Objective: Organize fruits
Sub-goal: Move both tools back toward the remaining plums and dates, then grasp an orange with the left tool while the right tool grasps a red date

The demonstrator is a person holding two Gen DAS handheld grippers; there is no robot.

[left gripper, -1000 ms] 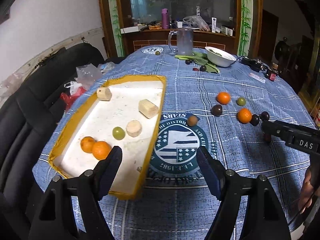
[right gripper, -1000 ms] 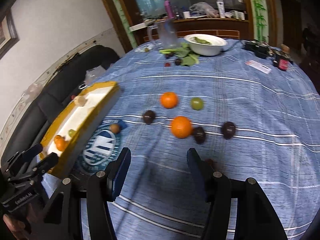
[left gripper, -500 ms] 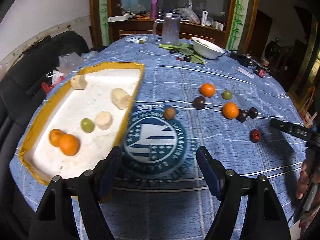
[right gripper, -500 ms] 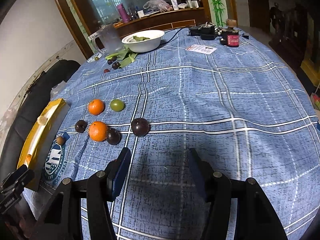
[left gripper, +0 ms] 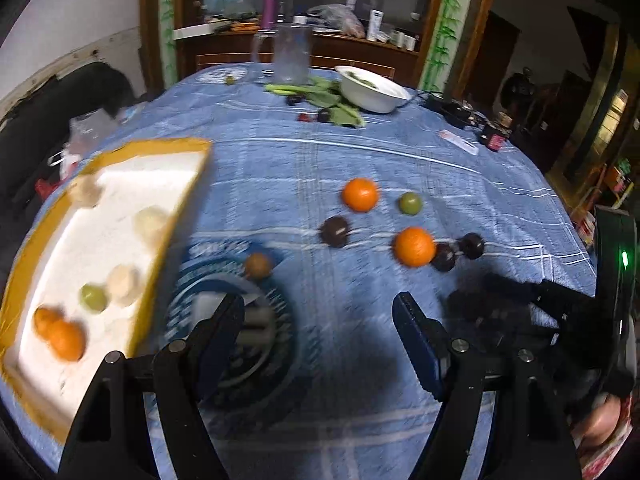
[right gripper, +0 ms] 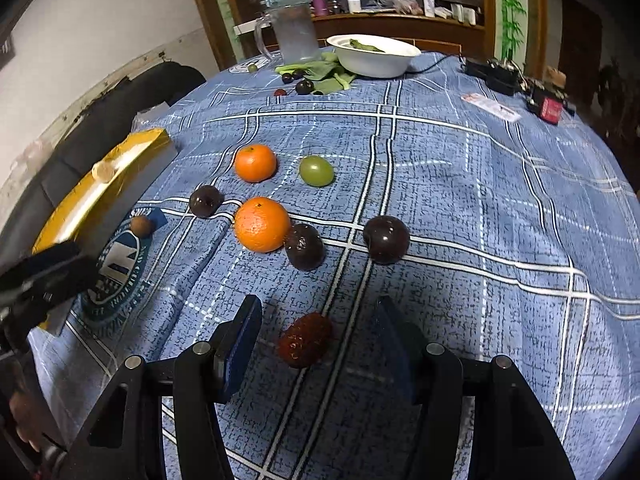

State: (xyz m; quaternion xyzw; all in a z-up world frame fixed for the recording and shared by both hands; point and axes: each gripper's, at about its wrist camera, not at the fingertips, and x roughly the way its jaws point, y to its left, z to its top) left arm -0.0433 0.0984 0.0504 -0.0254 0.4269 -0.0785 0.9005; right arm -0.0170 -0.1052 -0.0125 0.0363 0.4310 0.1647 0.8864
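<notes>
Loose fruit lies on the blue checked cloth: two oranges (right gripper: 261, 229) (right gripper: 255, 163), a green fruit (right gripper: 316, 170), three dark plums (right gripper: 386, 239) and a small brown fruit (right gripper: 141, 225). A red bumpy fruit (right gripper: 305, 340) lies between the blue pads of my right gripper (right gripper: 318, 330), which stands open around it without touching. My left gripper (left gripper: 318, 316) is open and empty over the cloth's round emblem. At left, the yellow-edged white tray (left gripper: 172, 216) holds two oranges (left gripper: 64, 338), a green fruit (left gripper: 93, 297) and pale chunks. In the left wrist view the right gripper (left gripper: 552, 300) shows at right.
At the table's far side stand a white bowl (right gripper: 374, 56), a clear jug (right gripper: 294, 34), green leaves with small dark fruits (right gripper: 304, 87), and black gadgets (right gripper: 496, 72) with a card. A dark sofa (left gripper: 80, 92) lies beyond the left edge. A cabinet stands behind.
My left gripper has swung right, away from the tray and toward the loose fruit. My right gripper has turned and sunk, so the red bumpy fruit now sits between its fingers.
</notes>
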